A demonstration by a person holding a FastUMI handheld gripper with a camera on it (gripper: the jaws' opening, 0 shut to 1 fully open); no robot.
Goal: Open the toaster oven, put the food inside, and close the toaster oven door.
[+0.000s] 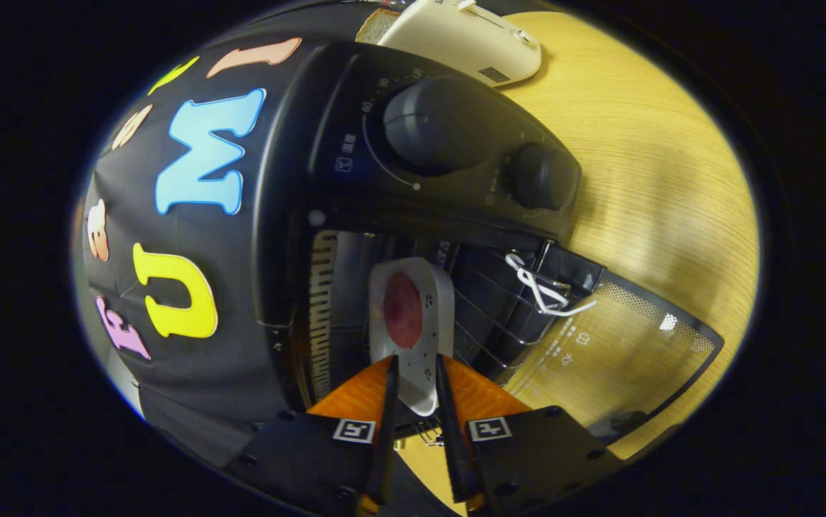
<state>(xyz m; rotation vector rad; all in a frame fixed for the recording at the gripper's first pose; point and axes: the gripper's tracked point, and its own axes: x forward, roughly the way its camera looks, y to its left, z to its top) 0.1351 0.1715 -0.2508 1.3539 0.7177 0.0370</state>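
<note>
Between the jaws, clamped on its near rim, the white tray [413, 316] of food enters the open toaster oven [355, 215]; next, release it onto the rack [492, 309].

I'm seeing my gripper [415, 377] showing 2 slim, blade-like fingers [389, 402] running forward side by side, narrowing toward their tips. Behind them 2 dark, boxy carriage blocks are sitting, each carrying 1 square black-and-white marker tag on its upper inner corner. Small round screws are dotting the blocks' faces. Ribbed, wedge-shaped backing panels are flanking each finger.
</note>
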